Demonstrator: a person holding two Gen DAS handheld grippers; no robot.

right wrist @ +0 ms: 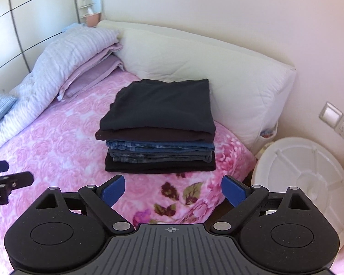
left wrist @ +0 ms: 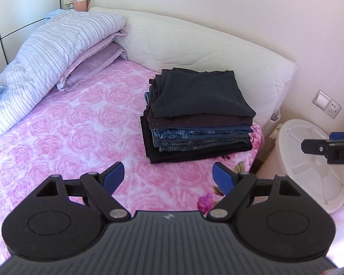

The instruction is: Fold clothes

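A folded stack of dark clothes (right wrist: 158,126) sits on the pink bed (right wrist: 57,142) at twelve o'clock. The left hand-held gripper (left wrist: 168,176) and right hand-held gripper (right wrist: 173,189) both gape wide, holding nothing.

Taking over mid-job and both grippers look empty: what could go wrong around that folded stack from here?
The stack sits near the bed's corner edge; a push from the open right gripper might slide it off. The top dark garment lies skewed, so it may slip if nudged by the open left gripper.

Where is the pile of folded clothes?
The pile of folded clothes sits on the pink flowery blanket, ahead of both open grippers, close to the white cushion by the wall.
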